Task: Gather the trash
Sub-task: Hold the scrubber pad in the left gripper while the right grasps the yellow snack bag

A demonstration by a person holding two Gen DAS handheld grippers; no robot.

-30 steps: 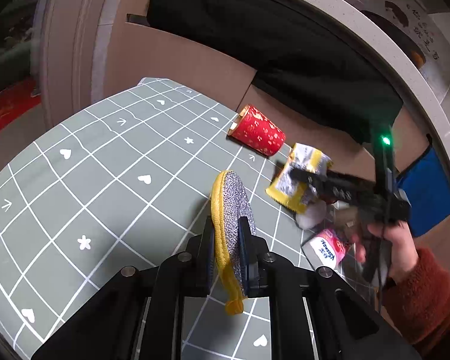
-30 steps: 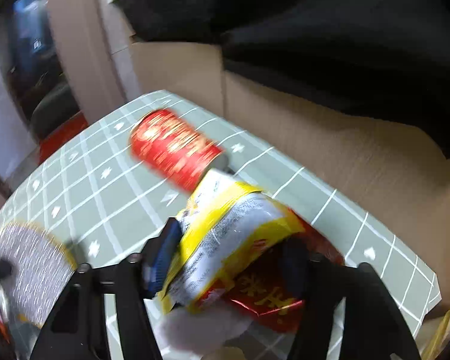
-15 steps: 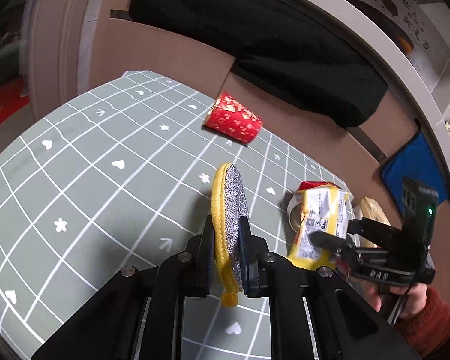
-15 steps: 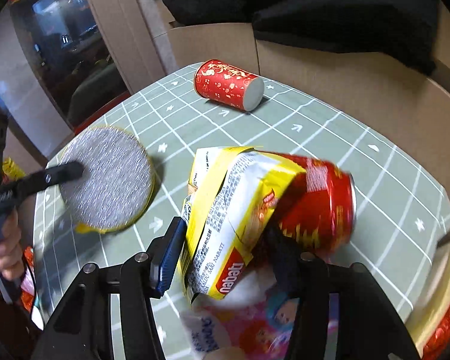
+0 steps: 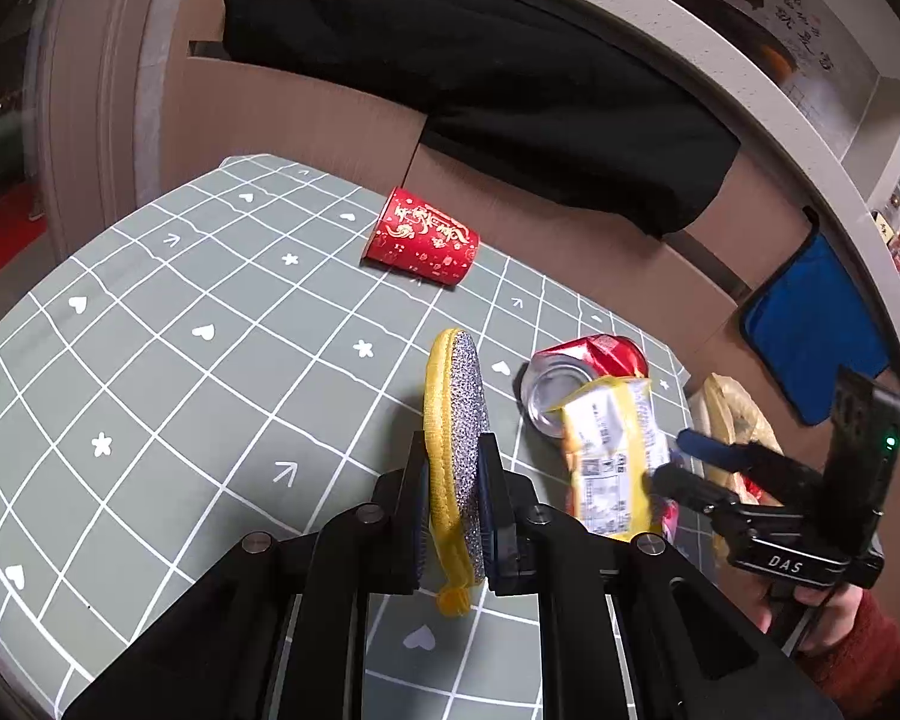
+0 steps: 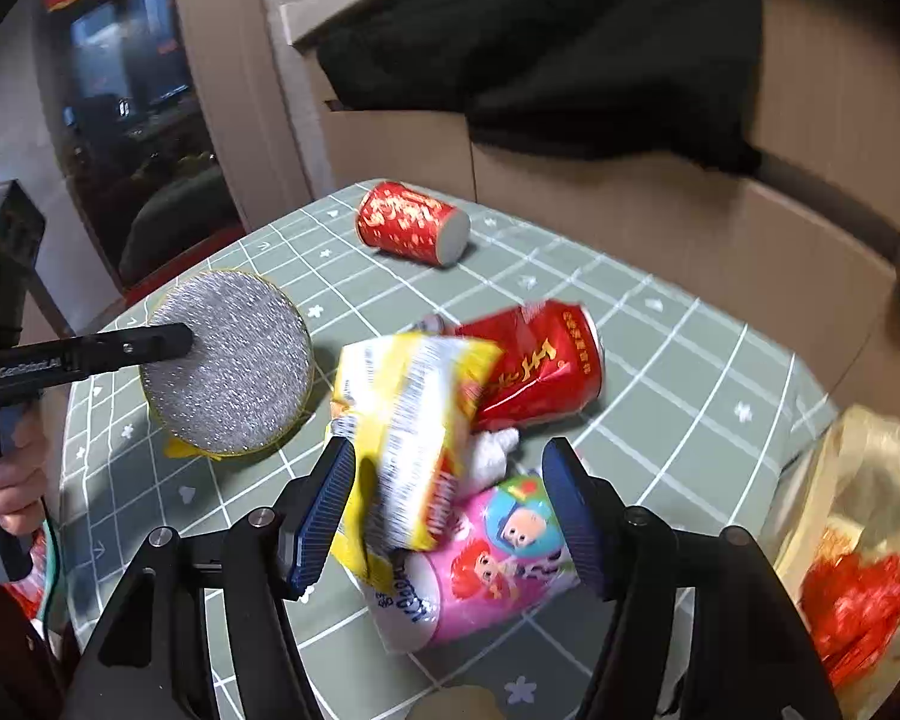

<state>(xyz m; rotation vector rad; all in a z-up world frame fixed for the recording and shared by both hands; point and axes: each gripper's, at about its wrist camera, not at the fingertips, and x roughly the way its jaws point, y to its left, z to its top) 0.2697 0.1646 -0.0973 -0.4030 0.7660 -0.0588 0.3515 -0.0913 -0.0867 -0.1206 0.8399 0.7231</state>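
Left gripper was clamped on the round scouring pad, gripping it edge-on by its yellow rim so the silver face stood upright and clear of the tabletop; I judged I carried it that way to use it as a pusher for herding litter. Right gripper had just been opening, its jaws standing apart with the yellow snack wrapper loose between them, the pads not pressing it as far as I could see. The wrapper lay across the crushed red can, with a pink wrapper and a bit of white tissue beneath and beside it. All four sat heaped at the tabletop's near right corner, just beside the plastic bag hanging off that edge, probably gathered there to be tipped in. Bag already held something red. The red paper cup lay on its side well apart at the far edge, uncollected. Count: one scouring pad, one can, one paper cup, two wrappers, one tissue scrap, one bag. Behind the tabletop stood a cardboard box with dark cloth draped over it.
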